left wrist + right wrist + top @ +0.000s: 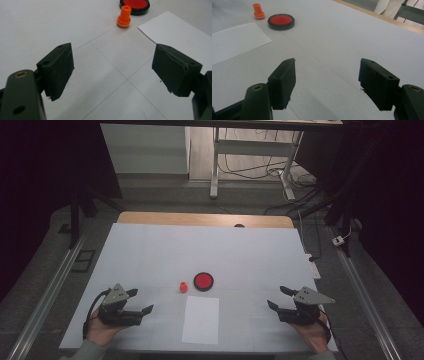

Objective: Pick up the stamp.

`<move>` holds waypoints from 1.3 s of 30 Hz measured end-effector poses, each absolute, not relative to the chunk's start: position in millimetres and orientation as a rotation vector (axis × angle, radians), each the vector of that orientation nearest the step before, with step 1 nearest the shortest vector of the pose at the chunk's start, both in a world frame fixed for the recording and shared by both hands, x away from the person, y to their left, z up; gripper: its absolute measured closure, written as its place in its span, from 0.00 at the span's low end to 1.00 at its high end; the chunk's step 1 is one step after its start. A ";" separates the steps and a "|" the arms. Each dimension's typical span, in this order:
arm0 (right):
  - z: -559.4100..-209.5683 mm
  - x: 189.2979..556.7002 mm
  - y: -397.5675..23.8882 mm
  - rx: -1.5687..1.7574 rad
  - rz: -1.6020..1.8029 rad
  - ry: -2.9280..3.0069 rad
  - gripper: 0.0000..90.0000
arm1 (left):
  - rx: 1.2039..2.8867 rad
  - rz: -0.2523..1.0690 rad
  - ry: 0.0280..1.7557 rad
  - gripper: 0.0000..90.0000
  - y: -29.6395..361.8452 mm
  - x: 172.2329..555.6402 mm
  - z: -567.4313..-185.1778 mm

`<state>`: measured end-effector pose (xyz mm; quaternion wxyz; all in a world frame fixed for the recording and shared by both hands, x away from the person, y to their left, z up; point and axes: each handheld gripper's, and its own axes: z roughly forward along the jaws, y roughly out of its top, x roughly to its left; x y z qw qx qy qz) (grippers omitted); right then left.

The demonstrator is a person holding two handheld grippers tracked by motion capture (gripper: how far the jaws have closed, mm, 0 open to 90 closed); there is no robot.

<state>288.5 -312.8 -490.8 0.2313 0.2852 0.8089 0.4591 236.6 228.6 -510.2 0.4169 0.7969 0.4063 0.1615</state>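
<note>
**Two open grippers flank a stamp, an ink pad and a sheet of paper**

Two grippers rest low over the white table cover (150, 250), one at each near corner, each held in a hand that comes in from the bottom edge of the high view. The left gripper (139, 301) has its jaws spread wide with only bare table between them, and it points toward the middle of the table. The right gripper (278, 297) is likewise released, jaws wide apart and holding nothing, angled inward toward the centre.

Between them, well apart from both, lies a white sheet of paper (200, 319) flat near the front edge. Just beyond its far edge stands a small orange stamp (183, 287), upright on its base. Just beside the stamp, on the right in the high view, sits a round red ink pad (203, 281) with a black rim, its lid off. Stamp and pad stand close together but apart.

In the left gripper view the stamp (124, 17) stands ahead, in front of the pad (135, 4).
</note>
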 end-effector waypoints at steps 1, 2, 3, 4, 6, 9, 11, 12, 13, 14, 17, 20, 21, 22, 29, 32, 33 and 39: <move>-490.7 288.5 -312.7 0.784 1.259 2.224 0.33 | 2.004 0.408 1.015 0.20 228.7 237.2 -509.7; -490.7 288.6 -312.6 0.784 1.261 2.222 0.33 | 2.002 0.408 1.016 0.20 228.4 237.4 -509.4; -490.7 288.7 -312.5 0.784 1.265 2.223 0.33 | 2.000 0.408 1.018 0.21 228.3 237.5 -508.9; -490.4 288.7 -312.5 0.784 1.262 2.225 0.33 | 1.999 0.410 1.017 0.21 228.2 237.8 -508.4; -489.9 288.5 -312.5 0.781 1.261 2.223 0.33 | 2.000 0.412 1.015 0.21 228.1 238.1 -507.6; -489.0 288.2 -312.5 0.780 1.255 2.221 0.34 | 1.997 0.415 1.009 0.21 226.3 240.4 -504.1; -488.5 288.0 -312.5 0.783 1.257 2.219 0.34 | 1.993 0.422 0.998 0.21 224.5 242.1 -500.3; -488.5 288.0 -312.5 0.782 1.256 2.219 0.34 | 1.992 0.424 0.994 0.21 223.4 243.0 -498.8; -488.6 288.0 -312.5 0.783 1.255 2.220 0.34 | 1.993 0.427 0.989 0.21 222.4 243.9 -497.6; -488.7 288.1 -312.4 0.782 1.254 2.221 0.34 | 1.998 0.428 0.982 0.21 220.5 245.9 -496.1; -488.8 288.1 -311.8 0.780 1.253 2.224 0.34 | 2.004 0.428 0.974 0.21 218.2 248.4 -493.8; -489.3 288.4 -310.8 0.774 1.255 2.227 0.34 | 2.004 0.427 0.972 0.21 216.8 250.3 -492.2; -489.7 288.4 -310.2 0.775 1.259 2.225 0.34 | 2.006 0.426 0.967 0.21 215.5 252.2 -490.5; -489.6 288.4 -310.0 0.775 1.250 2.229 0.34 | 2.006 0.426 0.967 0.21 215.5 252.2 -490.5; -490.2 288.5 -308.3 0.769 1.248 2.236 0.34 | 2.016 0.416 0.949 0.22 206.3 259.5 -487.8; -490.2 288.5 -308.0 0.768 1.251 2.236 0.34 | 2.021 0.413 0.937 0.22 201.6 263.1 -486.3; -490.4 288.5 -307.7 0.768 1.254 2.234 0.34 | 2.023 0.409 0.930 0.22 198.6 265.8 -485.1; -490.9 288.6 -307.2 0.767 1.255 2.237 0.35 | 2.027 0.401 0.920 0.22 191.4 273.3 -483.6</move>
